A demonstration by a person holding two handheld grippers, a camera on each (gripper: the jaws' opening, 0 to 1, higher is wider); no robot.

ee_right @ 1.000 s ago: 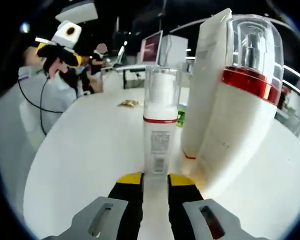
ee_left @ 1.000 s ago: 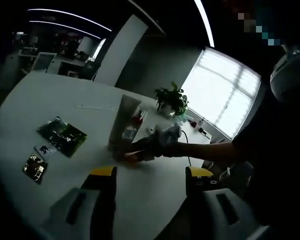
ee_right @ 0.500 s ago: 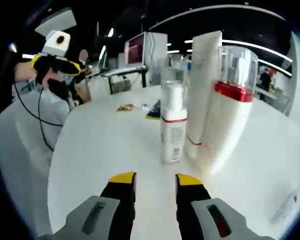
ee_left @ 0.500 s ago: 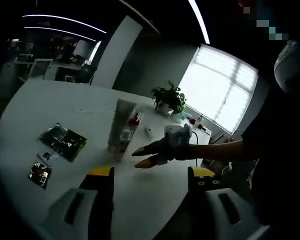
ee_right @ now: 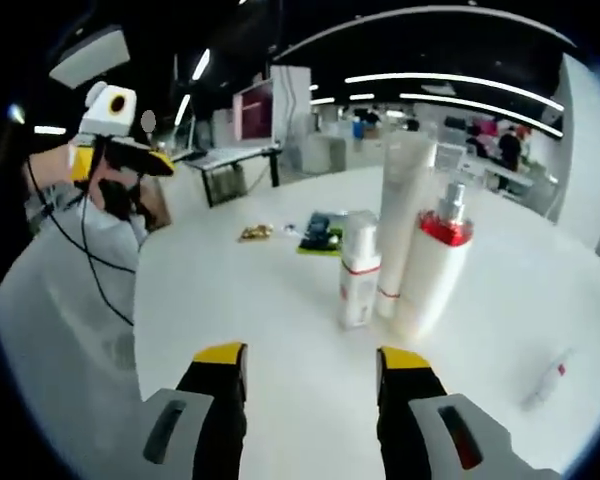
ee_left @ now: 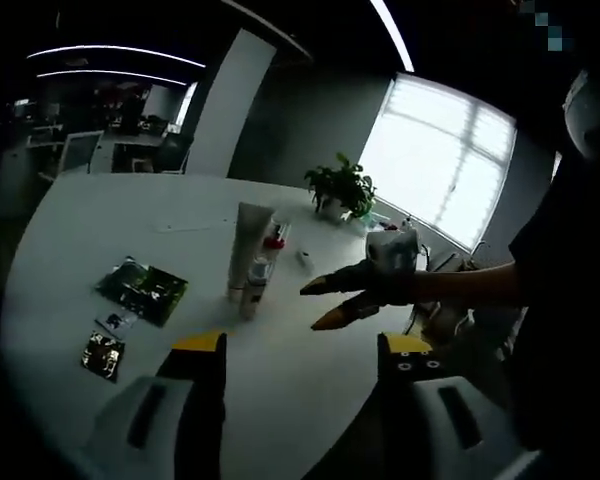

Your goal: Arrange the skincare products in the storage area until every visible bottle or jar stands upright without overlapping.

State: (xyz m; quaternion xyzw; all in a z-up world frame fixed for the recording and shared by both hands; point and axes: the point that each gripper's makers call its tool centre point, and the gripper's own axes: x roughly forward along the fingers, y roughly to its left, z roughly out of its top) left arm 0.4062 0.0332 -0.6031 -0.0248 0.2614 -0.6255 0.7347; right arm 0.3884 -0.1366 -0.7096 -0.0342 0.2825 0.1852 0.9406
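Observation:
Three skincare containers stand upright and close together on the white table (ee_right: 230, 290): a small pump bottle (ee_right: 359, 284) with a clear cap, a tall white tube (ee_right: 399, 230) and a spray bottle (ee_right: 433, 276) with a red collar. My right gripper (ee_right: 312, 358) is open a little short of them, holding nothing. The left gripper view has the same group, the tube (ee_left: 249, 250) and the small bottle (ee_left: 258, 283), far ahead of my open left gripper (ee_left: 302, 345). My right gripper (ee_left: 322, 305) comes in there from the right, jaws apart.
A small sample tube (ee_right: 547, 381) lies flat at the right. Green sachets (ee_left: 142, 288) and a gold one (ee_left: 102, 355) lie left of the group. A potted plant (ee_left: 344, 192) stands at the table's far edge. A person holds my left gripper (ee_right: 148, 163) beyond the table edge.
My right gripper let go of the small pump bottle, opened wide and pulled back from the group. The bottle stays standing beside the tube. The left gripper stayed open.

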